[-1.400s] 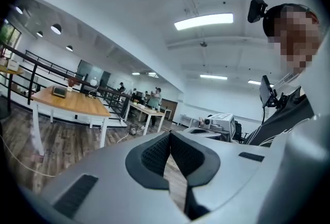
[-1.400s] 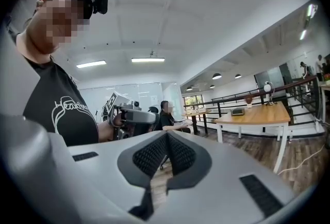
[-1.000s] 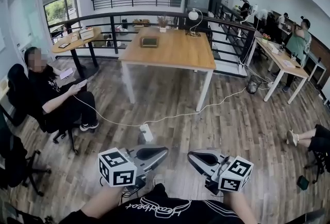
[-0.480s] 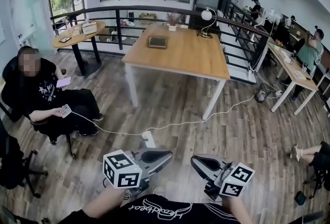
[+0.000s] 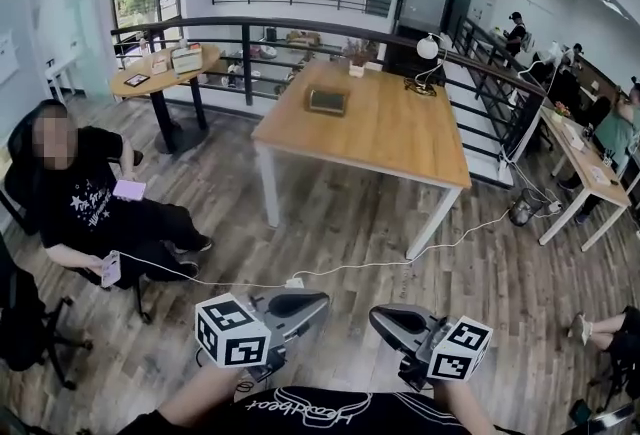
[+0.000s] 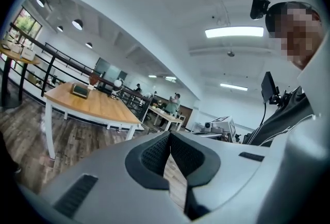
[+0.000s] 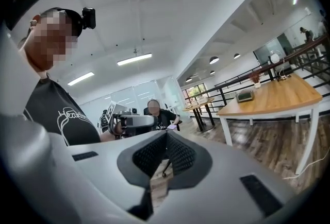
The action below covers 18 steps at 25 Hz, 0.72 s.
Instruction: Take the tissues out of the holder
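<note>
The tissue holder (image 5: 327,101) is a small dark box lying on the wooden table (image 5: 400,138) far ahead; it also shows as the box (image 6: 80,90) in the left gripper view and the box (image 7: 244,96) in the right gripper view. My left gripper (image 5: 318,301) and right gripper (image 5: 375,315) are held low, close to my body, tips pointing toward each other over the wooden floor. Both are shut with nothing in them: the left gripper's (image 6: 169,135) pads meet, and so do the right gripper's (image 7: 166,134). Both are well short of the table.
A seated person (image 5: 90,193) on an office chair is at the left. A white cable (image 5: 330,268) runs across the floor. A round table (image 5: 165,63) and a black railing (image 5: 300,23) stand behind; a lamp (image 5: 430,48) is on the table's far corner. More desks (image 5: 590,173) are at the right.
The head view has swung left and come a little closer, so the table and holder sit farther right and lower in the frame. Both grippers stay shut in the same place.
</note>
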Tool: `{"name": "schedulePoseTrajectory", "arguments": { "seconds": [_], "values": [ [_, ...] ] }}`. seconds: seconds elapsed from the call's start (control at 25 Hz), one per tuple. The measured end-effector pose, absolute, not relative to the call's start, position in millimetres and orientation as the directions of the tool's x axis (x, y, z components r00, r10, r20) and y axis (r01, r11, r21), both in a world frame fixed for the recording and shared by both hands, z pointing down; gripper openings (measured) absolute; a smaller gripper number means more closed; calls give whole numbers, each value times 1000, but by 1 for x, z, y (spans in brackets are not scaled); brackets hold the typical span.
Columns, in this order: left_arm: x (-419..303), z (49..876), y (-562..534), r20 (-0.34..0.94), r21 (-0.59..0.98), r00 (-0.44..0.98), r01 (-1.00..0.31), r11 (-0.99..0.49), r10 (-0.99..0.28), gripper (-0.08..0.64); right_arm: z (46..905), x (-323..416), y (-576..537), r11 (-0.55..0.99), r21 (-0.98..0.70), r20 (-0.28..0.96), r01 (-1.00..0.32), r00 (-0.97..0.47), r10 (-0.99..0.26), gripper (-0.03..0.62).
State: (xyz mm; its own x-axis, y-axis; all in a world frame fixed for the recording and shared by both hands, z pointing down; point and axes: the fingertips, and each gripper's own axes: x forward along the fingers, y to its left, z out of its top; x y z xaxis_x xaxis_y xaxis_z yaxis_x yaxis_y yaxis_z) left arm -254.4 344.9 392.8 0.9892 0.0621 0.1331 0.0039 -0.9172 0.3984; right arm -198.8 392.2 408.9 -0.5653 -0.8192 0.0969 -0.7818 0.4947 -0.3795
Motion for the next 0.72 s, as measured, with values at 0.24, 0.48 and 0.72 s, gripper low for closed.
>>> {"name": "schedulePoseTrajectory", "arguments": {
  "seconds": [0.24,0.48,0.72],
  "values": [
    [-240,401,326,145,403,987,0,-915,64,14,417,-182,376,477,-390,103,-787,-552,-827,17],
    [-215,406,315,157,410,985,3,-912,74,14,427,-161,367,476,-397,111,-785,-556,-824,17],
    [-173,408,287,194,392,979,-16,-920,65,14,439,-113,333,470,-431,106,-770,-560,-821,17]
  ]
}}
